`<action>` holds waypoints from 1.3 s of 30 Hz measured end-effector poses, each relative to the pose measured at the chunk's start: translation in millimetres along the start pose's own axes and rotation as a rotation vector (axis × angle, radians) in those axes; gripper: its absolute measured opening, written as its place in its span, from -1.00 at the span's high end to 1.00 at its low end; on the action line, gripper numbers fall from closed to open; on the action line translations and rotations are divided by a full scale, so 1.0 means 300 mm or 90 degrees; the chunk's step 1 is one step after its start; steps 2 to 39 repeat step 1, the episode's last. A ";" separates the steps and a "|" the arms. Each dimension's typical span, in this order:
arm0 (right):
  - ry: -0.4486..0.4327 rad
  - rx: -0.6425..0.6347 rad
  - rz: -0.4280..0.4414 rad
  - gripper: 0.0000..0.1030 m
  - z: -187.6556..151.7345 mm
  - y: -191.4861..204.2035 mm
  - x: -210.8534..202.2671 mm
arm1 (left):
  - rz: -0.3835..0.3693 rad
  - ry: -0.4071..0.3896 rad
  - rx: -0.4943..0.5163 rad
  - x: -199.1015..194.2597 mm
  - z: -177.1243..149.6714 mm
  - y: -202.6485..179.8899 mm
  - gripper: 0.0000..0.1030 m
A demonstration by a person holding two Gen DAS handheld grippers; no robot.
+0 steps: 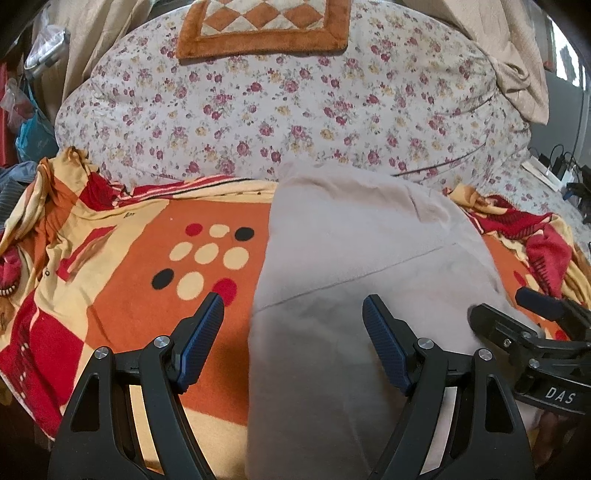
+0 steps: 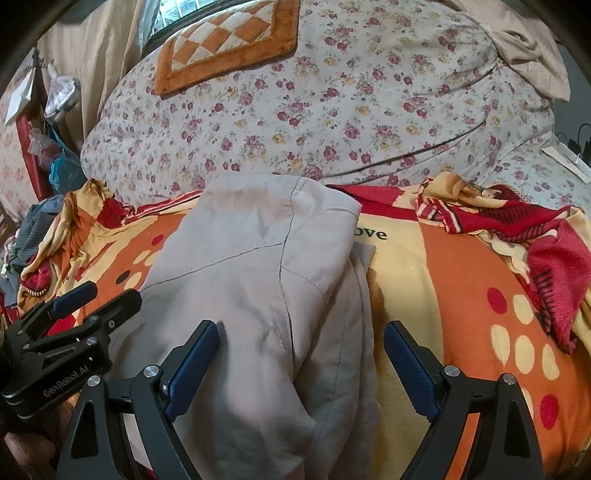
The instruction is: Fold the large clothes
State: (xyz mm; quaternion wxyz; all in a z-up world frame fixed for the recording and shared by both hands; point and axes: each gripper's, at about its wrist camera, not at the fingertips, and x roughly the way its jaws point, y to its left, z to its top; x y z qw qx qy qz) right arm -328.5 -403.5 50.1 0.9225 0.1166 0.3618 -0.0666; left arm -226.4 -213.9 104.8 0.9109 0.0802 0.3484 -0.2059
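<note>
A pale beige garment (image 1: 351, 258) lies folded lengthwise on an orange, red and cream blanket (image 1: 147, 258); it also shows in the right wrist view (image 2: 258, 266). My left gripper (image 1: 293, 306) is open, straddling the garment's left edge, holding nothing. My right gripper (image 2: 301, 334) is open, its fingers either side of the garment's right part, holding nothing. The right gripper also shows at the right edge of the left wrist view (image 1: 517, 314); the left gripper appears at the left of the right wrist view (image 2: 99, 295).
The blanket (image 2: 461, 277) covers a bed. A large floral quilt roll (image 1: 295, 110) lies behind, with an orange checked cushion (image 1: 264, 26) on it. Rumpled blanket folds (image 2: 535, 240) sit at right; clothes and bags (image 1: 26, 129) at left; cables (image 1: 561, 170) at far right.
</note>
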 end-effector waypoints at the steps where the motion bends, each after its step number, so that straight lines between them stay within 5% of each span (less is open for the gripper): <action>1: 0.006 -0.001 0.005 -0.73 0.005 -0.007 -0.002 | 0.006 -0.003 0.001 -0.004 0.006 0.010 -0.52; 39: 0.006 -0.001 0.005 -0.73 0.005 -0.007 -0.002 | 0.006 -0.003 0.001 -0.004 0.006 0.010 -0.52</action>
